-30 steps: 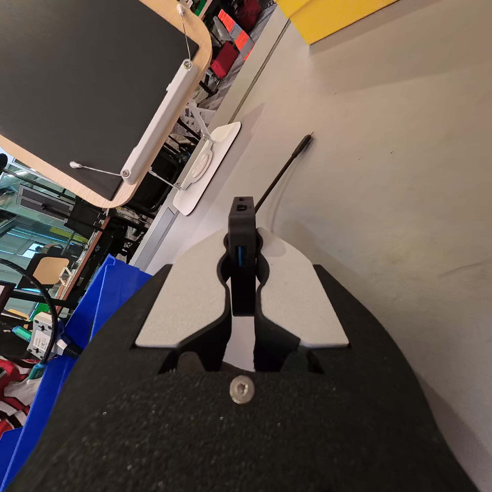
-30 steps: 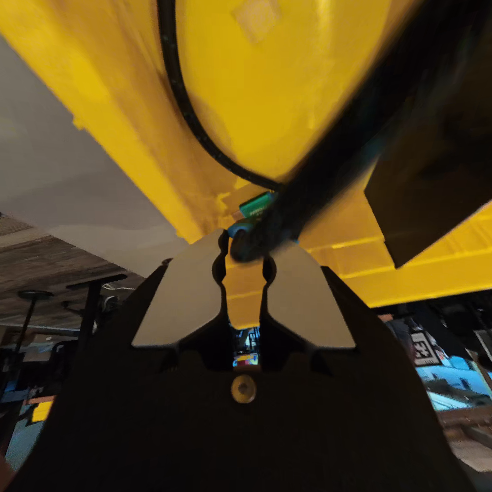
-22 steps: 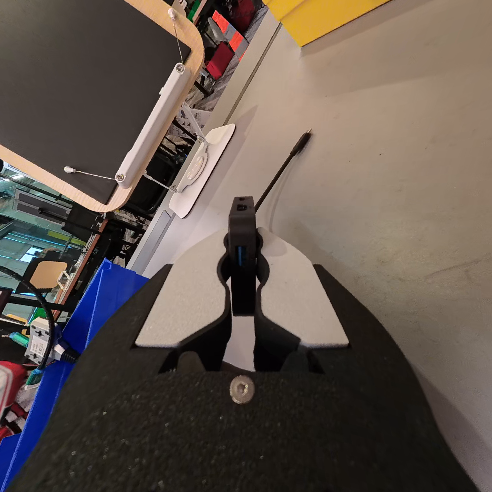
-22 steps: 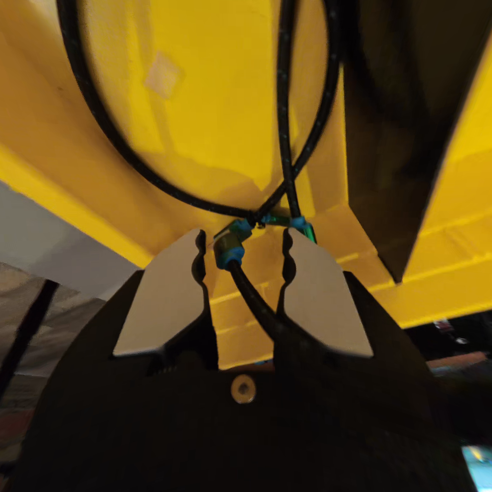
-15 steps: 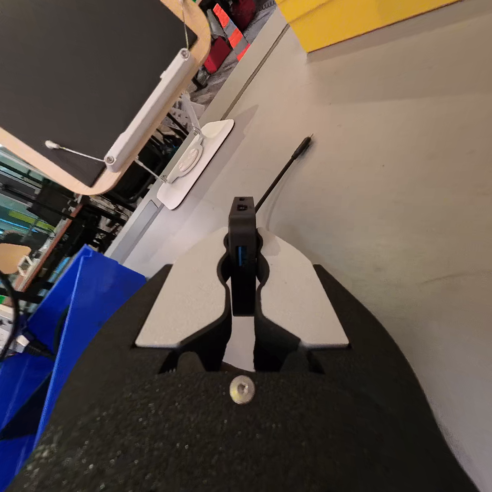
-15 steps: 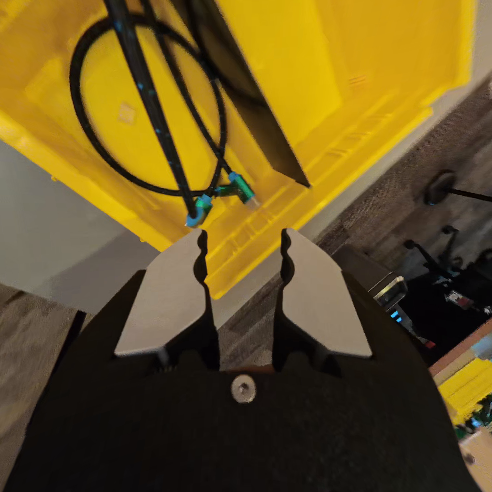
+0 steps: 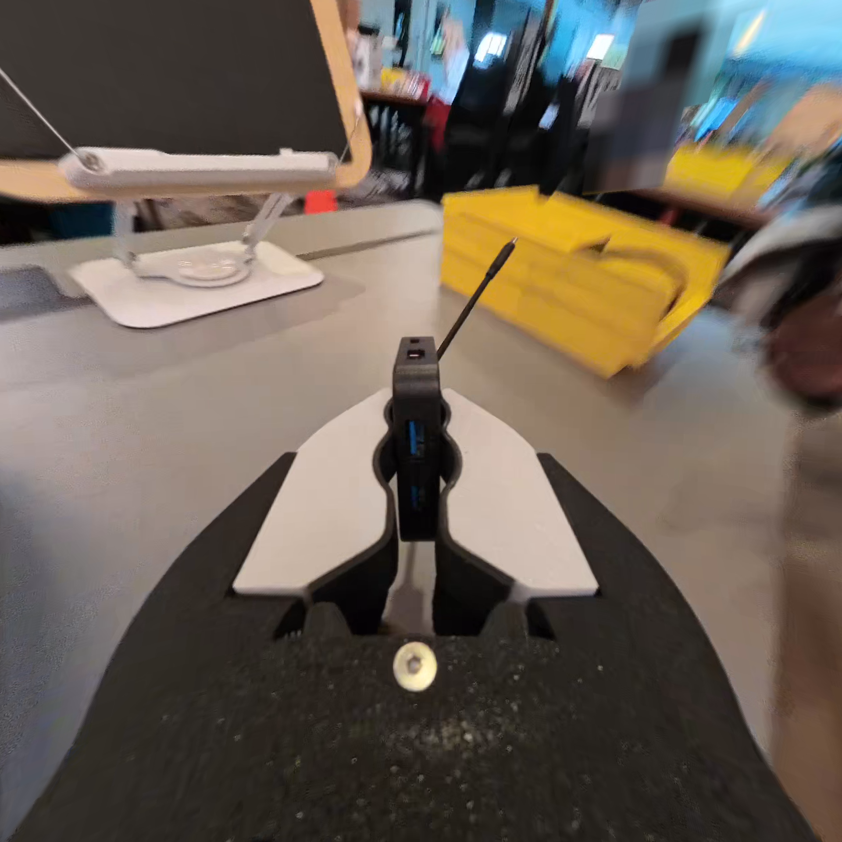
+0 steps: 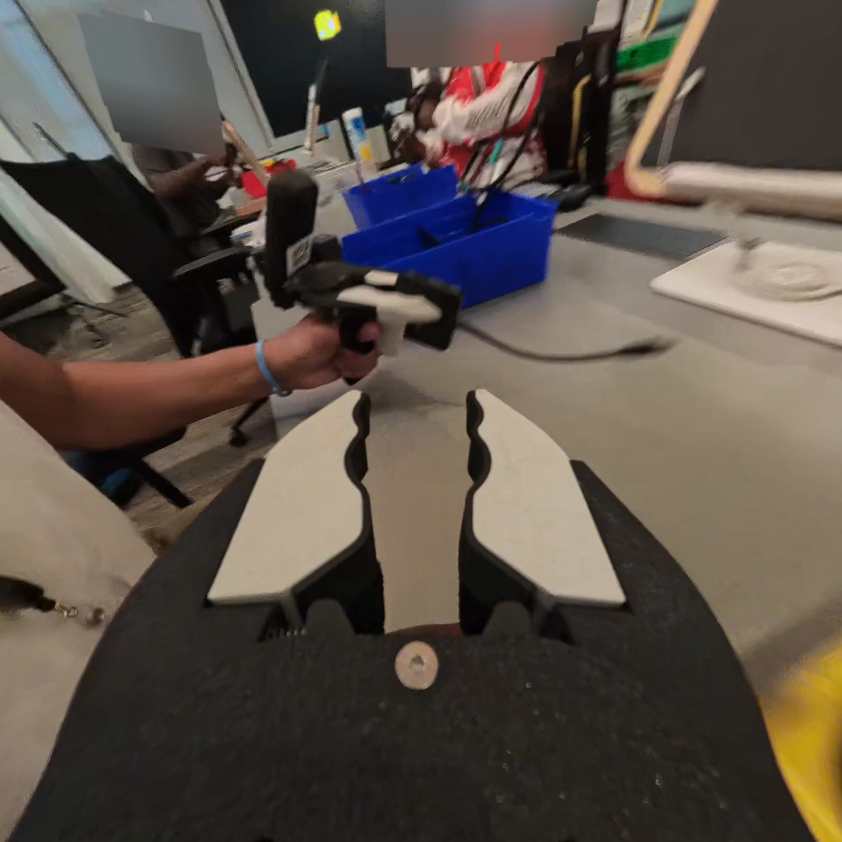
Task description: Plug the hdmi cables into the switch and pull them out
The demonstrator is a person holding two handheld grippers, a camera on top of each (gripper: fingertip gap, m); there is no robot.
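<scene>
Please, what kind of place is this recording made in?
Probably a shared office or lab workspace. A long grey table holds a blue parts bin with cables and a monitor on a white stand, and other people sit at desks behind, beside an office chair.

The lower part of the black switch (image 7: pixel 417 460) is hidden between the fingers of the left gripper (image 7: pixel 417 410). The yellow bin (image 7: pixel 565 278) is blurred and its inside cannot be seen. In the right wrist view the thin cable (image 8: pixel 546 353) ends in a blur, and the tablet stand (image 8: pixel 756 282) is cut by the edge.
</scene>
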